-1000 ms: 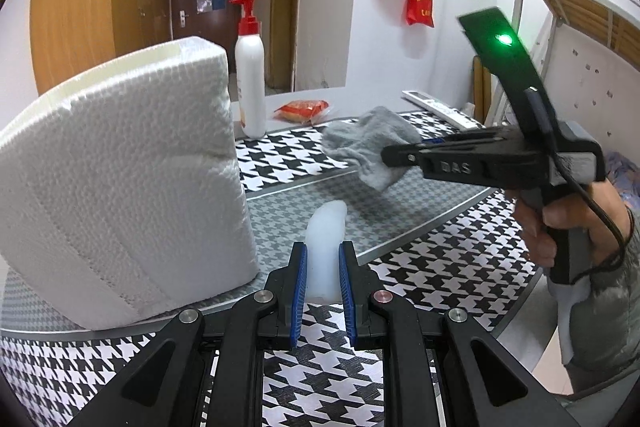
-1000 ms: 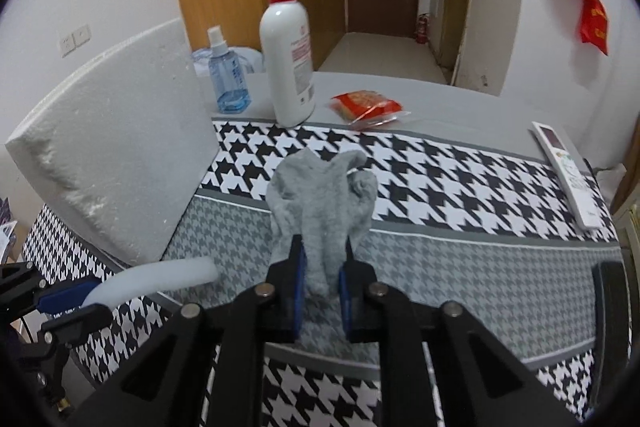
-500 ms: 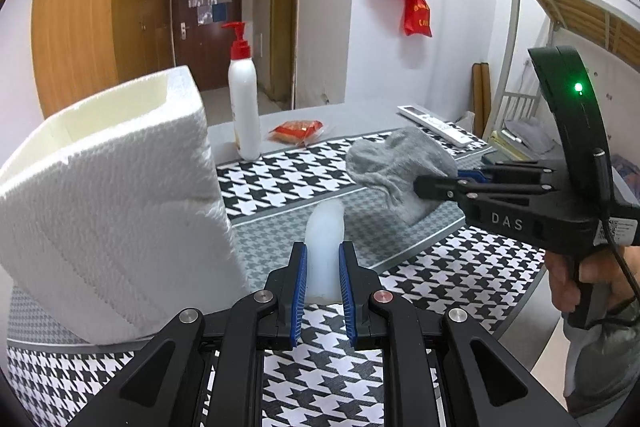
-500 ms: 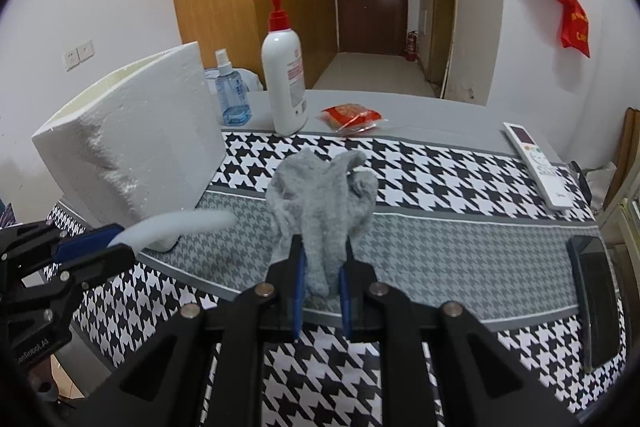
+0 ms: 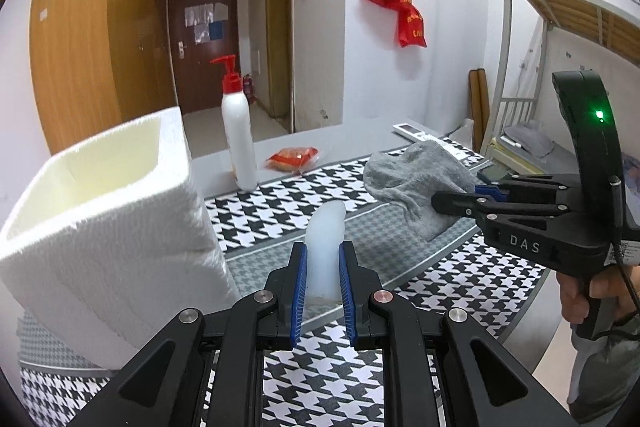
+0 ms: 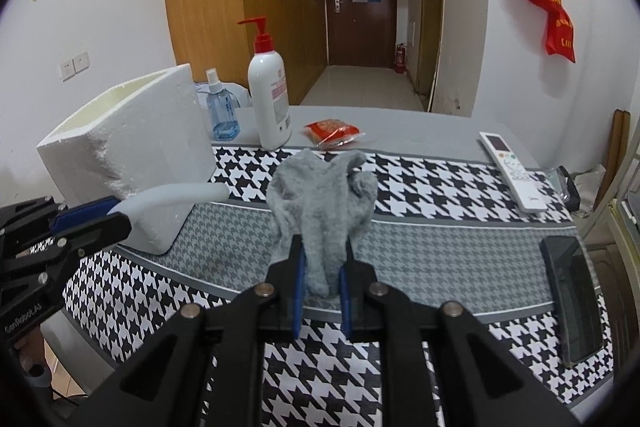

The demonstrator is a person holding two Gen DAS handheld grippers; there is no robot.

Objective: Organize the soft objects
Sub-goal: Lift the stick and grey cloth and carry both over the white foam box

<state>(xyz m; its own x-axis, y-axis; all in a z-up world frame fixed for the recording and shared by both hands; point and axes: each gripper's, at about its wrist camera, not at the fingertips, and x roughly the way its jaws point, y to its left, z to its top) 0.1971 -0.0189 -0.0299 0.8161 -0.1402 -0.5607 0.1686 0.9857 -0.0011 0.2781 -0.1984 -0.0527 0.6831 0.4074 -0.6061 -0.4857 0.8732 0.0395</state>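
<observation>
Left wrist view: left gripper [image 5: 323,281] clenched on translucent white soft silicone tube [image 5: 325,251], held above table [image 5: 420,287]; open white foam box [image 5: 104,227] sits just left, nearer this hand. Right gripper [image 6: 322,285] grasps crumpled grey sock [image 6: 320,203], farther from box.

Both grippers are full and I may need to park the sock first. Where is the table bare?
Freest: the grey band of the runner between the grey sock and the dark phone, and the plain grey tabletop between the red packet and the remote. Crowded: the back left, around the foam box, spray bottle and pump bottle.
</observation>
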